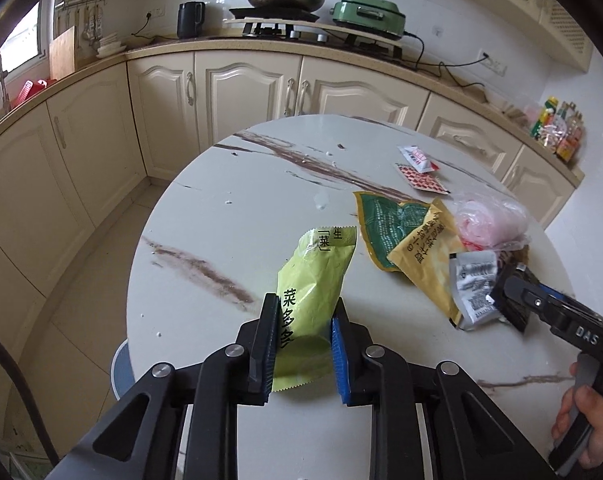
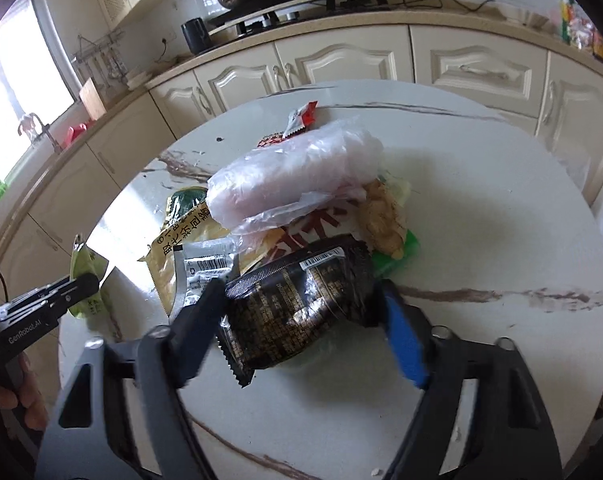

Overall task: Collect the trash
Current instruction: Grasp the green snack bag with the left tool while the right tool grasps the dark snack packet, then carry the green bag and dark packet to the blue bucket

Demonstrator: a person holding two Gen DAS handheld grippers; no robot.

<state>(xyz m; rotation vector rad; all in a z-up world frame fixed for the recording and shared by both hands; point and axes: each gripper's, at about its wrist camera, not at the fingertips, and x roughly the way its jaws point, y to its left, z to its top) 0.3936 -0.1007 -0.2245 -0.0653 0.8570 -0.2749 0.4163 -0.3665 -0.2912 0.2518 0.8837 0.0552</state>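
At the lower centre of the left wrist view, the left gripper (image 1: 303,320) pinches the light green wrapper (image 1: 313,280), whose lower end is hidden between the fingers. In the right wrist view, the right gripper (image 2: 301,312) encloses the black wrapper (image 2: 297,308) on the marble table (image 2: 481,220); contact is unclear. The plastic bag (image 2: 297,176) covers other wrappers.

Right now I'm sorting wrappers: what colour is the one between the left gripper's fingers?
Light green wrapper with black print, clearest in the left wrist view.
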